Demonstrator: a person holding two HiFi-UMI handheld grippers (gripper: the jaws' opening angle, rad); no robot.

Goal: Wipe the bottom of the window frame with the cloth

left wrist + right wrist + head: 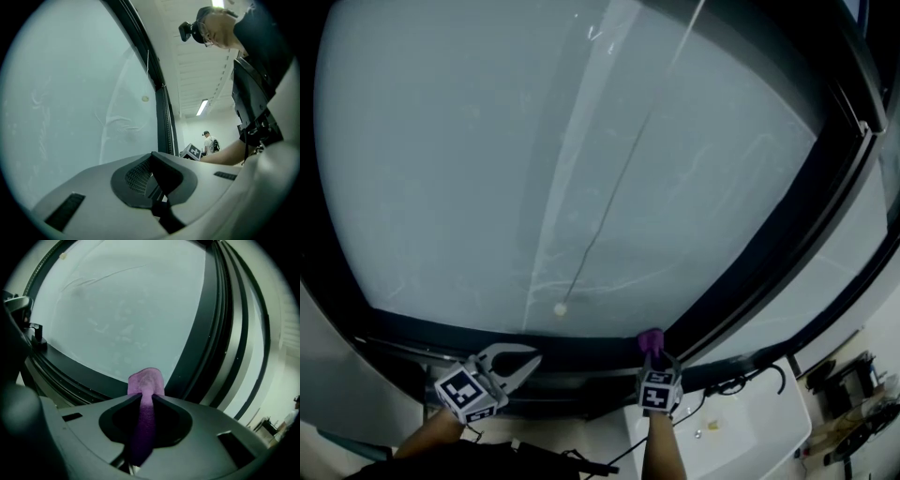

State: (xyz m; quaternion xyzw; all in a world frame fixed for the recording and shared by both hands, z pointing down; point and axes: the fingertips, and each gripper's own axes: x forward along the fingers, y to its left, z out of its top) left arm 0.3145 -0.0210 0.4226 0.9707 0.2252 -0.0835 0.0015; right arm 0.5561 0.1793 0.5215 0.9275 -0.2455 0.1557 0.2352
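Note:
A purple cloth sticks out from between the jaws of my right gripper, which is shut on it. In the head view the cloth sits at the dark bottom rail of the window frame, close to the corner where the rail meets the dark upright post. My right gripper points up at that rail. My left gripper hovers further left along the same rail. Its jaw tips meet with nothing between them, so it is shut and empty.
A blind cord ending in a small pale ball hangs in front of the glass. A white counter with cables and small items lies at the lower right. A person stands far back in the room.

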